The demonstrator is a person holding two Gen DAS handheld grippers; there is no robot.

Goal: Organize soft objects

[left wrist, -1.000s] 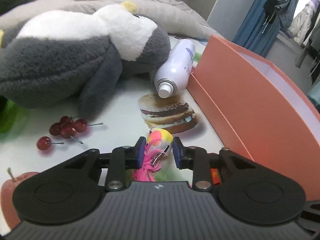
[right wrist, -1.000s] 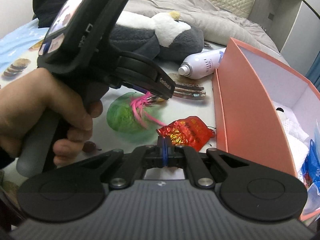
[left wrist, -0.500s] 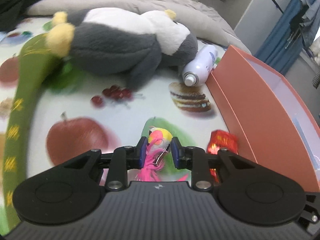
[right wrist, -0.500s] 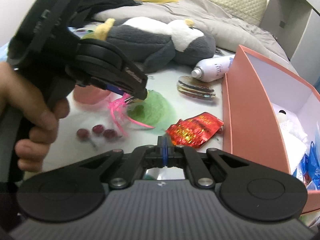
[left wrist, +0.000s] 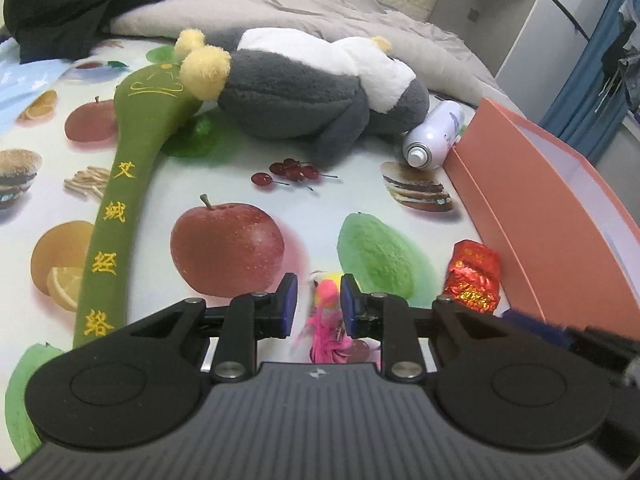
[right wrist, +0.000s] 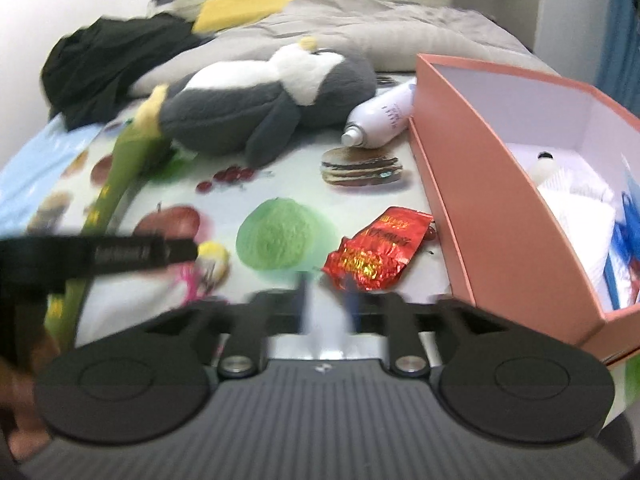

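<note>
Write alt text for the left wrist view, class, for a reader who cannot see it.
The left hand-held gripper holds a small pink and yellow toy above a fruit-print sheet. Beyond lie a grey and white plush penguin, a long green cushion and a white spray can, with a red foil packet beside an orange box.

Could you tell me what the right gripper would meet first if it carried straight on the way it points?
Most likely the red foil packet, just ahead of the open right gripper; depth is blurred.

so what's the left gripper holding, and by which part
The small feathered toy, pinched at its yellow-and-pink head in the left gripper; pink feathers hang below.
</note>
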